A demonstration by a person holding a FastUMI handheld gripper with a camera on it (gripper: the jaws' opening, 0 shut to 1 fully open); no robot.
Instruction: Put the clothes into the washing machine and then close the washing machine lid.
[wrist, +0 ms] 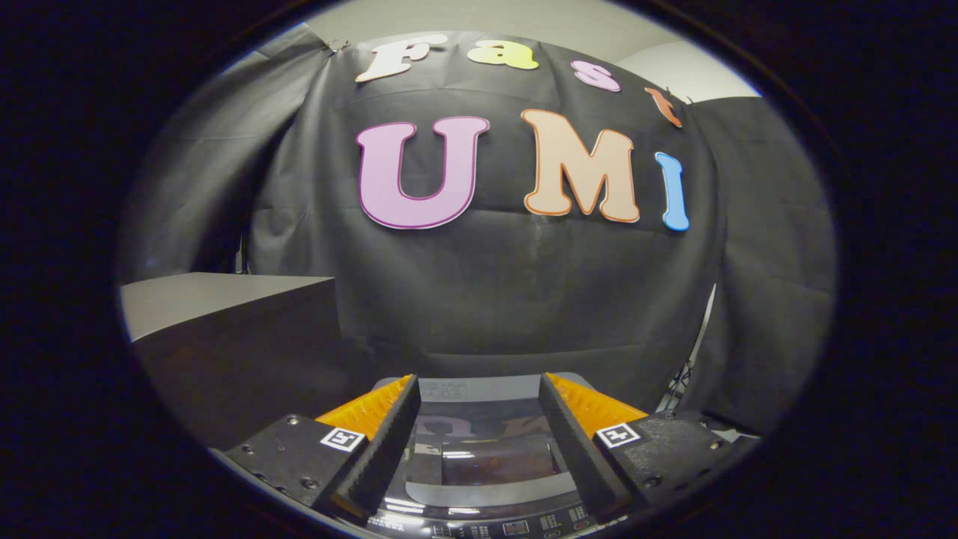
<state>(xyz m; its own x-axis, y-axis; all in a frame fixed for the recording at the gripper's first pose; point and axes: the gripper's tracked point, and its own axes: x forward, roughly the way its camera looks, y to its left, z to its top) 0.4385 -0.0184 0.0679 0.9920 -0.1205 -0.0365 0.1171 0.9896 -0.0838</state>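
Note:
The washing machine (479,389) stands directly below me, seen from above. Its dark glass lid (486,457) lies flat and shut, mirroring the wall and ceiling lights. The control panel (509,526) runs along the machine's near edge. My gripper (477,380) is open and hangs above the lid. The fingers are spread wide to either side of the lid, with nothing between them. What is inside the drum is hidden by the reflections.
A dark box-like table with a grey top (217,296) stands to the left of the machine. A thin metal stand (692,367) leans by the cloth wall on the right. The black cloth wall rises close behind the machine.

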